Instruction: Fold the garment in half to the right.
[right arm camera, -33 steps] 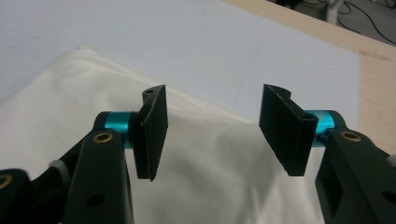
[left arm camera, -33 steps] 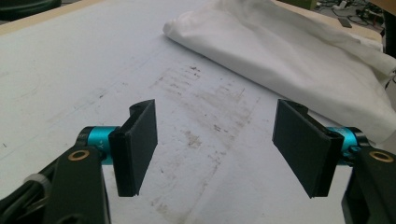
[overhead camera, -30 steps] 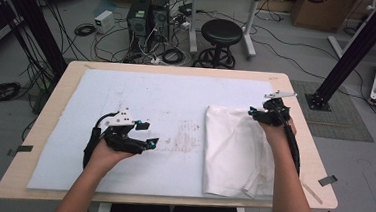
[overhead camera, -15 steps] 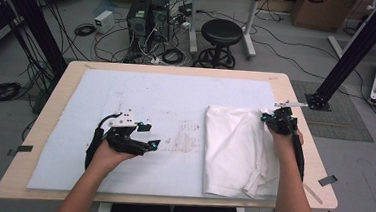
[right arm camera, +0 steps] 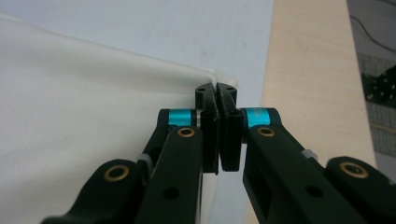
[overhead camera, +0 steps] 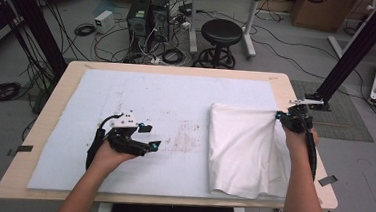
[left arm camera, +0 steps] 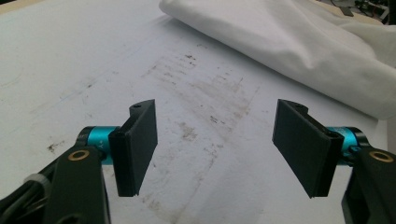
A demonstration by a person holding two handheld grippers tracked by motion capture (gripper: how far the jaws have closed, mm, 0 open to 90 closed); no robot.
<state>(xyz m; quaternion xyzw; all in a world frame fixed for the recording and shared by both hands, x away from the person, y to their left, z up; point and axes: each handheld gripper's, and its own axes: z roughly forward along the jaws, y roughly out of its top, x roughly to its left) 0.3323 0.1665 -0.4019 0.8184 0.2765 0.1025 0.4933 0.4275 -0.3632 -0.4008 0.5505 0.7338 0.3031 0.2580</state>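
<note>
Right gripper (right arm camera: 218,100) is clamped tight on the far corner of the white cloth (right arm camera: 84,140); the jaws hide the pinched bit. The rest of it spreads away to their left. Left gripper (left arm camera: 215,140) gapes wide and holds nothing, over the stained mat (left arm camera: 201,116), with the cloth's fold beyond its jaws.

A wooden table (overhead camera: 297,93) carries a pale blue mat (overhead camera: 176,95) with brown stains (overhead camera: 186,136) just right of the left gripper; a black stool (overhead camera: 222,35), computer towers (overhead camera: 144,18) and cables (overhead camera: 81,28) lie well beyond both grippers
</note>
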